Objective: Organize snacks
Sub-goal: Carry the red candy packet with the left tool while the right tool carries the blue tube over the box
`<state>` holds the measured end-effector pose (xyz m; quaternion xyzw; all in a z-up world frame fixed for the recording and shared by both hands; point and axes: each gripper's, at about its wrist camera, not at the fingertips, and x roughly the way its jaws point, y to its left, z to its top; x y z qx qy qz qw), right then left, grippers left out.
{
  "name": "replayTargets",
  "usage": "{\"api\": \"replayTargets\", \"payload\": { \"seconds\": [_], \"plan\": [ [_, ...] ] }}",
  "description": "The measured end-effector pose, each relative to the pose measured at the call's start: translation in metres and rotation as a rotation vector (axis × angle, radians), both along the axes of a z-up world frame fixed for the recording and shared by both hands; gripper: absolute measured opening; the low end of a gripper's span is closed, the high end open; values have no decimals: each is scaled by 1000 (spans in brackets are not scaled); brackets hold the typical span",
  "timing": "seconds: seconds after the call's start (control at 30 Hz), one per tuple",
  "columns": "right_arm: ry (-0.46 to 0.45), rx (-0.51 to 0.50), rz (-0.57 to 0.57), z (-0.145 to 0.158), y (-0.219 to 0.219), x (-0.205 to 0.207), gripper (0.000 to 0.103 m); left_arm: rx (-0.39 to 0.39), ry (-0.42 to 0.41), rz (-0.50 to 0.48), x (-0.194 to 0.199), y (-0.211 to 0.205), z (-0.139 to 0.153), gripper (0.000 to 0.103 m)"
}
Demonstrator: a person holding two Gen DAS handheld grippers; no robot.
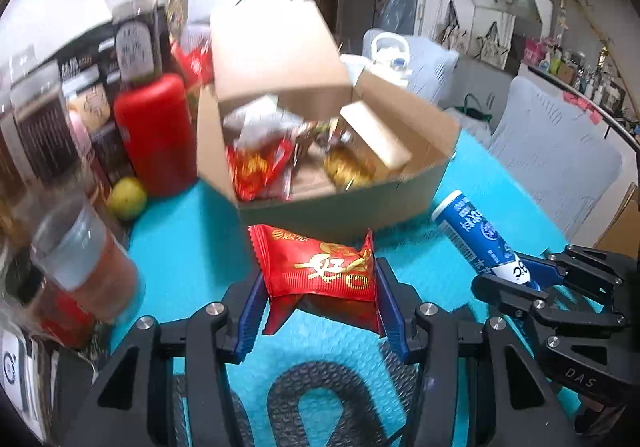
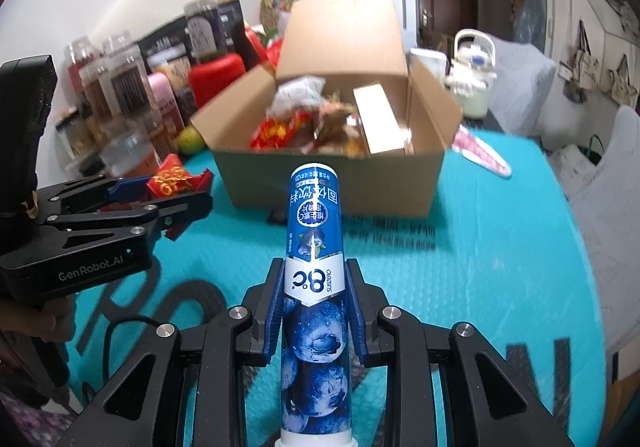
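**Two snacks held short of the open box**

Turquoise matting (image 1: 192, 247) covers the table, and the far left edge is crowded with jars, a red canister (image 1: 156, 135) and a green fruit (image 1: 127, 198). An open cardboard box (image 2: 332, 183) is set in the middle of the table, already partly filled with wrappers and a pale carton.

A red snack packet (image 1: 320, 271) is gripped by the left gripper (image 1: 320, 311), its blue-padded fingers closed against the packet's two sides. The packet is held just above the mat, near the box's near wall but not over its opening. A blue tube (image 2: 314, 287) with a white cap is clamped between the fingers of the right gripper (image 2: 316, 311), pointing away toward the box and likewise short of it. The two grippers are seen side by side, near each other but apart.

The step in hand is judged to be the carrying of both items to the box. For the next move, each item would need to be lifted clear of the near wall, brought over the opening, and released where room remains; the near left part of the box looks fuller. Care would be called for so that the raised far flap is not struck and the grippers do not collide over the box.
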<state>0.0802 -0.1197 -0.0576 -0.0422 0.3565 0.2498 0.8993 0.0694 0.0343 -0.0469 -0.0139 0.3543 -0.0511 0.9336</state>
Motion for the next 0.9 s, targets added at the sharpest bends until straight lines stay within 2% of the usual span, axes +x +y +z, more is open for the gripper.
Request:
{"api": "replayTargets", "payload": {
  "seconds": [0.33, 0.63, 0.9],
  "plan": [
    [-99, 48, 9, 46, -2, 15, 28, 6, -118, -31, 16, -9, 44, 51],
    [-197, 33, 16, 83, 0, 40, 28, -2, -215, -37, 48, -10, 77, 51],
    [-241, 41, 10, 101, 5, 72, 28, -10, -227, -12, 92, -1, 89, 51]
  ]
}}
